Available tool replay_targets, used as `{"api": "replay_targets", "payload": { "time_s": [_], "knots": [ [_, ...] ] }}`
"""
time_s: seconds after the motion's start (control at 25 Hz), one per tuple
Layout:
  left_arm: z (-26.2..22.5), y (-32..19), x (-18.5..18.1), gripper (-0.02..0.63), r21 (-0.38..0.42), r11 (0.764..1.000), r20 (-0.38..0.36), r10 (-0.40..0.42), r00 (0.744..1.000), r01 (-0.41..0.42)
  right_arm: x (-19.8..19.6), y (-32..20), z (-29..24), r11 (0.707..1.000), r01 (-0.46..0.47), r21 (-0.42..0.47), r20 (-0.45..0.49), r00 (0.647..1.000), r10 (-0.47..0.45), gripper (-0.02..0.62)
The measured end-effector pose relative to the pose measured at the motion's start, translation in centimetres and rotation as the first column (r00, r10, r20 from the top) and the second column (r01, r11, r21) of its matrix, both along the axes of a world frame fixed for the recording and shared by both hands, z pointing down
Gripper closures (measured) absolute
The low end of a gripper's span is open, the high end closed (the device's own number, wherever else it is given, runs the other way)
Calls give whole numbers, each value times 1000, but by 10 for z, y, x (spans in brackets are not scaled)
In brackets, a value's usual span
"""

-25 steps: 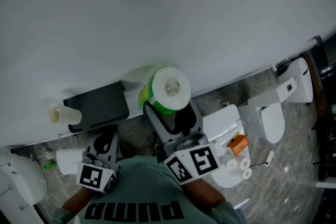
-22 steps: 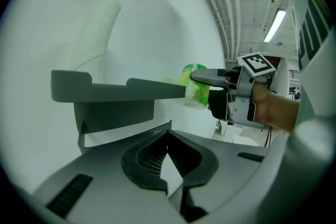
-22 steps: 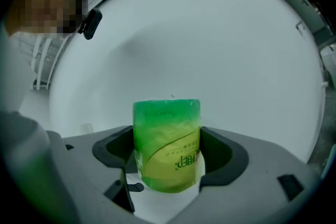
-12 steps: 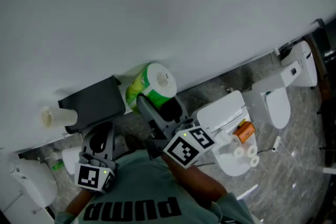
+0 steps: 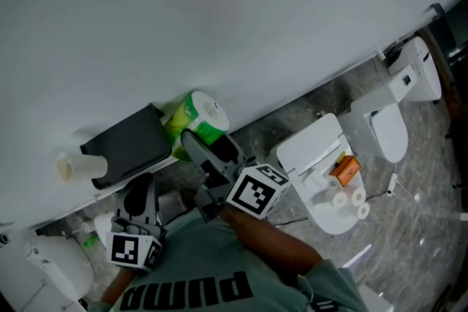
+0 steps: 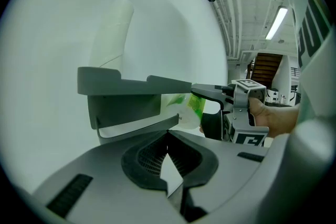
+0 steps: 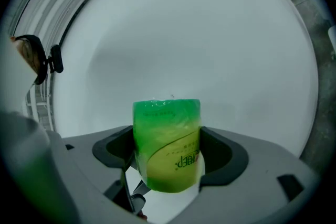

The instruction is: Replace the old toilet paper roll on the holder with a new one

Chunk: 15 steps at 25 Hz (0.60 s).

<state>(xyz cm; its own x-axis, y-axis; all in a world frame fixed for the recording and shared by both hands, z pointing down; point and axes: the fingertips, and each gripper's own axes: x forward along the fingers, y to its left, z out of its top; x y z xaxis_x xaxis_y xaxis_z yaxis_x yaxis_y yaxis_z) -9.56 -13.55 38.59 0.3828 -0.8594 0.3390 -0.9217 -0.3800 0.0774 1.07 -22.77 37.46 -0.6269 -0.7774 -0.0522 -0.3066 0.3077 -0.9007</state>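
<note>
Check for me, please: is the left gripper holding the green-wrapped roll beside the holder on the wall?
Not quite: the right gripper holds the green-wrapped roll beside the holder on the wall. The right gripper view shows the roll between its fingers; the left gripper is shut on nothing.

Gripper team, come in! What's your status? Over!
Left gripper shut, empty, near the holder. Right gripper shut on wrapped green roll, beside holder. Old tube at holder's other end, maybe in the way.
</note>
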Motion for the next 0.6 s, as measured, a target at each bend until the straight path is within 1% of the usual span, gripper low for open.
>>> {"api": "replay_targets", "payload": {
  "time_s": [0.12, 0.24, 0.32, 0.44, 0.52, 0.6],
  "knots": [
    [4, 5, -7, 603, -3, 1000, 22, 6, 1000, -6, -6, 1, 4, 1000, 4, -27, 45, 999, -3, 207],
    [3, 6, -12, 603, 6, 1000, 14, -4, 1000, 4, -4, 0, 6, 999, -4, -38, 45, 999, 5, 207],
    [3, 7, -14, 603, 9, 1000, 10, -10, 1000, 10, -3, 1, 9, 998, -8, -56, 66, 998, 12, 207],
    [1, 9, -18, 603, 19, 1000, 2, -17, 1000, 17, -6, 3, 9, 996, 2, -92, 158, 987, 13, 207],
    [0, 10, -19, 603, 23, 1000, 0, -18, 1000, 18, -12, 4, 4, 995, 23, -97, 220, 975, -1, 207],
    [-1, 12, -20, 603, 26, 999, -1, -18, 1000, 18, -20, 6, 2, 994, 44, -101, 256, 967, -16, 207]
  ]
}}
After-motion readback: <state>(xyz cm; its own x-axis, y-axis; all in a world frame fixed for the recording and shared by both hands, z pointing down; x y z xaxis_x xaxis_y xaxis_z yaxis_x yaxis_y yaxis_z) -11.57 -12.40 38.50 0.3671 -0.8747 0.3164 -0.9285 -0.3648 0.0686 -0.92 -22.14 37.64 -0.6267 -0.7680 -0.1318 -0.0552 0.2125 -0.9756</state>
